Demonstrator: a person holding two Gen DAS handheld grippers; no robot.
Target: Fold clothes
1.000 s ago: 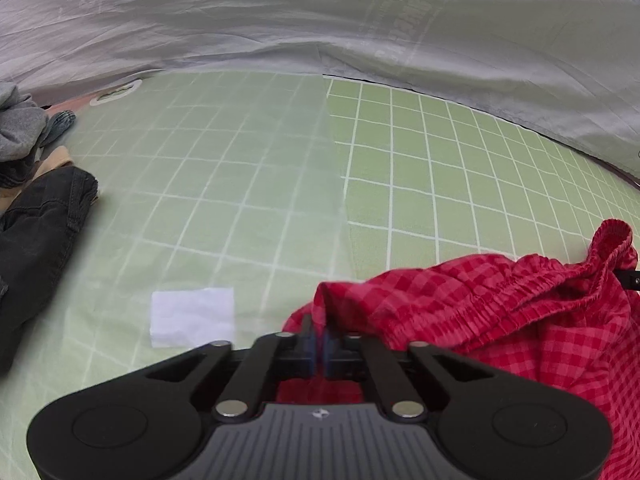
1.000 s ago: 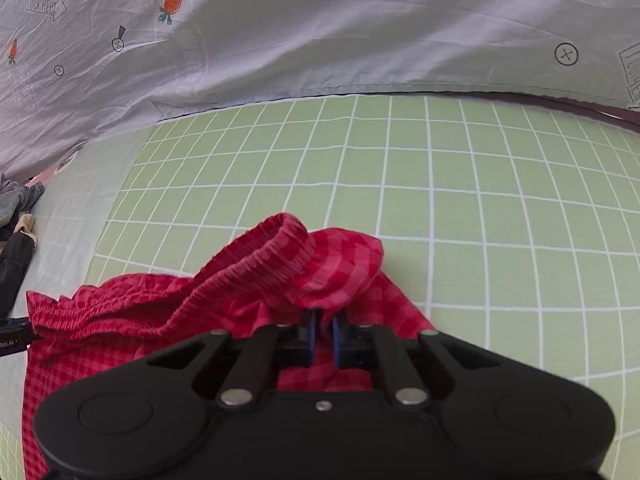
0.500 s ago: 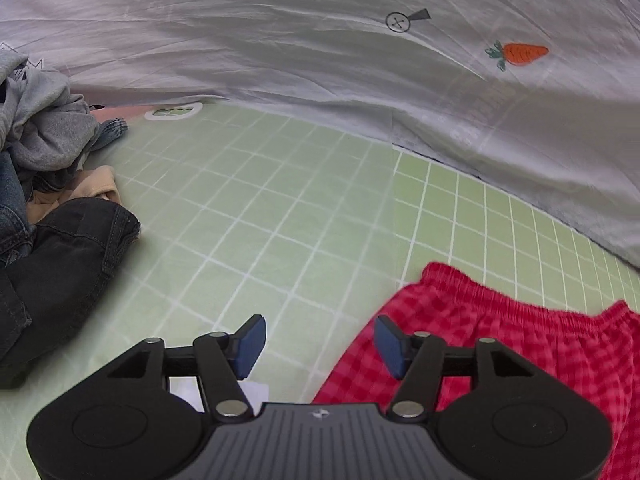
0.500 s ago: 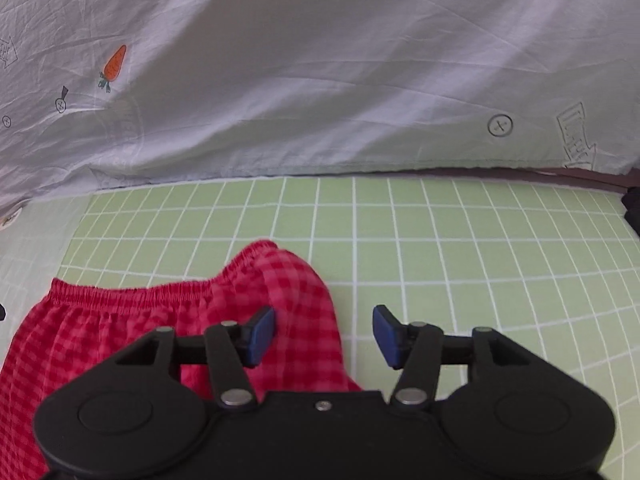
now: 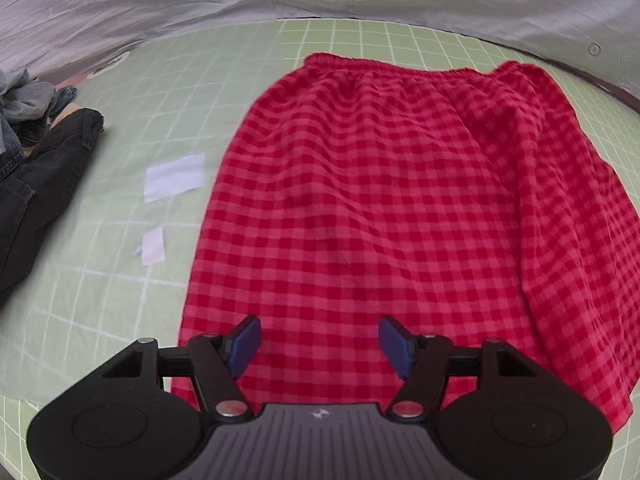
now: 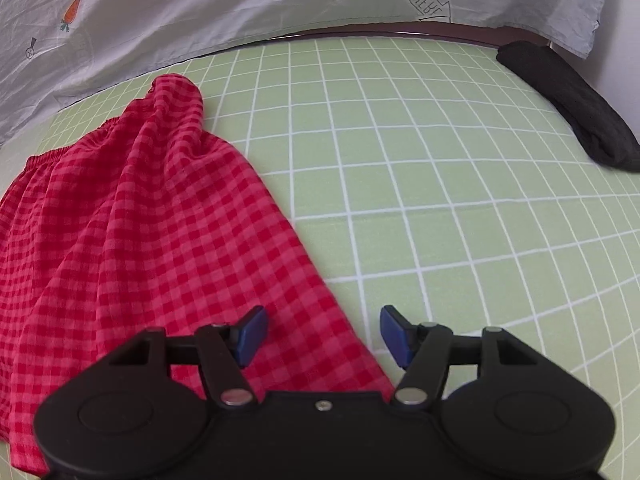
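Observation:
A red checked garment (image 5: 392, 200) with an elastic waistband lies spread out on the green grid mat (image 5: 132, 280), waistband at the far end. My left gripper (image 5: 320, 346) is open and empty, above the garment's near hem. In the right wrist view the same garment (image 6: 140, 232) fills the left side, with its far right corner bunched up. My right gripper (image 6: 322, 334) is open and empty over the garment's right edge near the hem.
A pile of dark and grey clothes (image 5: 36, 152) lies at the left edge. Two white patches (image 5: 174, 178) sit on the mat beside the garment. A dark folded item (image 6: 572, 104) lies at the far right. A grey printed sheet (image 6: 200, 12) hangs behind.
Both grippers were shut on the bunched garment a second ago. They opened, let it go, and pulled back toward the near hem; the garment now lies spread flat.

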